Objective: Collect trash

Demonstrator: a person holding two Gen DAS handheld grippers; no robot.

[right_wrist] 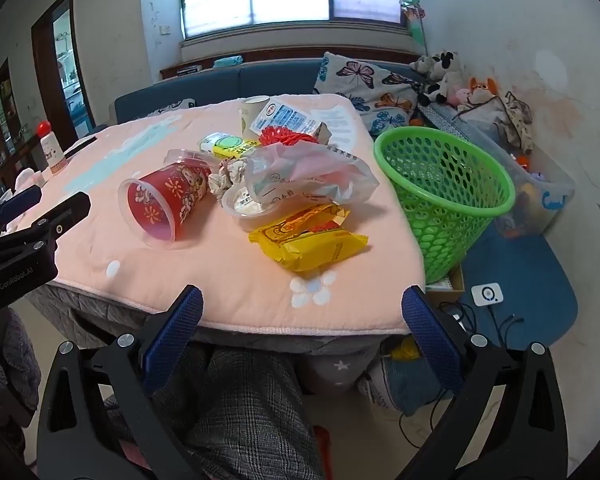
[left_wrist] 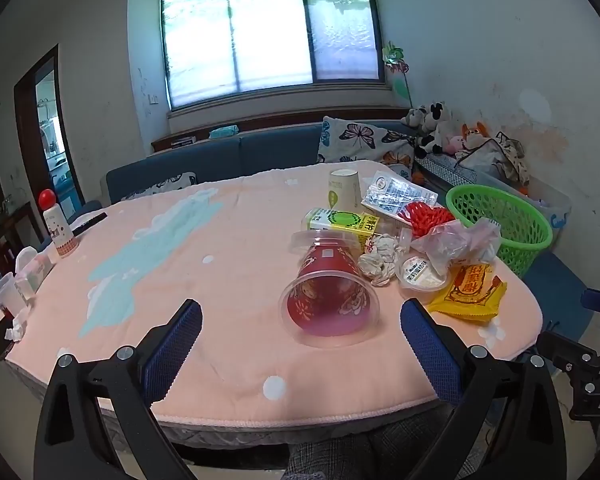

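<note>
Red cup (left_wrist: 327, 285) before green basket (left_wrist: 504, 224)

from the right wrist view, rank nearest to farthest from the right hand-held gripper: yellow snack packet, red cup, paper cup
1. yellow snack packet, straight ahead near the table's front edge
2. red cup, on its side, ahead to the left
3. paper cup, far side

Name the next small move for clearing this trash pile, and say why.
Probably ease the left tongs forward around the tipped red cup. Both tongs are open and empty, the cup lies nearest, right ahead of the left ones, and the green basket stands open beside the table to take it.
</note>
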